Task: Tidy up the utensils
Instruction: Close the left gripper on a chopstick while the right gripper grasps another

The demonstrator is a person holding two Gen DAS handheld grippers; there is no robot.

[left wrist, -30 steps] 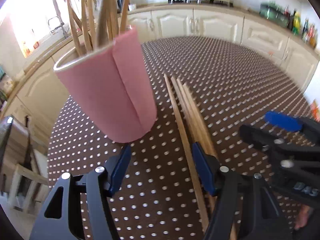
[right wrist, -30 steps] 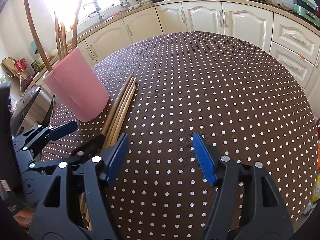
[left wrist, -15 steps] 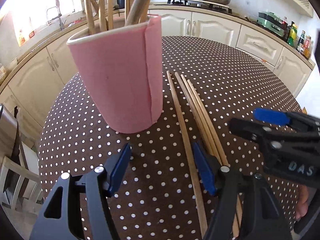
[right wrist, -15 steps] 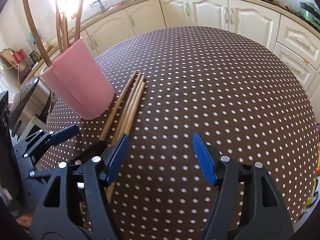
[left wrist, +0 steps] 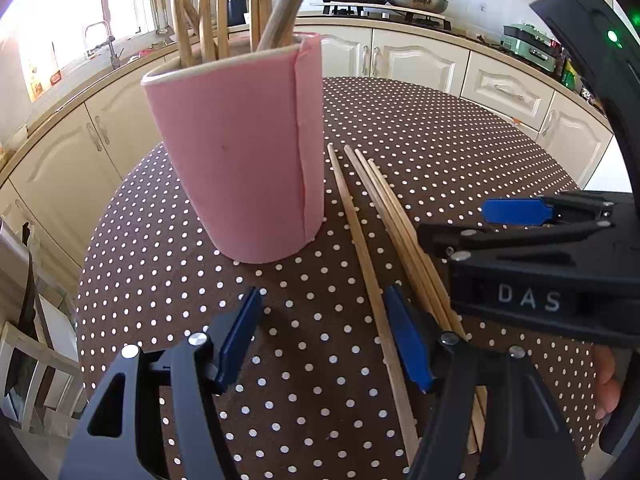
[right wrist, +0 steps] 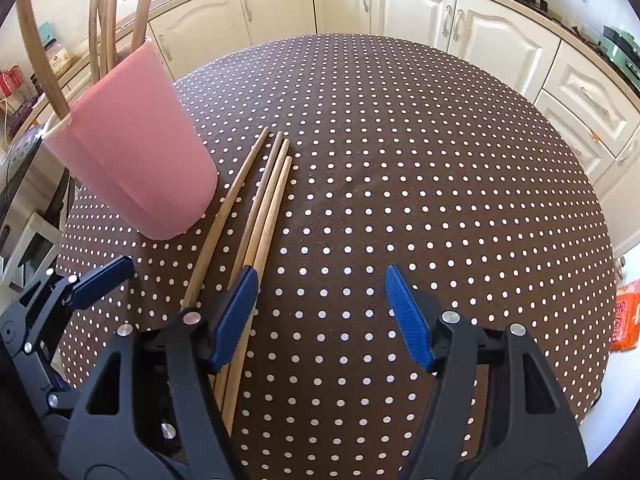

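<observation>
Chopsticks [right wrist: 256, 216] — four wooden ones — lie side by side on the dotted tablecloth [right wrist: 420, 168], just right of the pink holder [left wrist: 240, 152], which stands upright with wooden utensils [left wrist: 204, 12] in it. Left gripper [left wrist: 324, 336] hangs before the holder, jaws apart and empty; right gripper [right wrist: 320, 312] sits over the chopsticks' near ends — also agape, gripping nothing.

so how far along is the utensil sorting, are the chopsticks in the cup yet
Partly. The pink cup already holds several wooden utensils. Nothing is in hand: the left gripper and right gripper are both open and empty. Left to do: four chopsticks lie on the dotted table beside the cup.
</observation>
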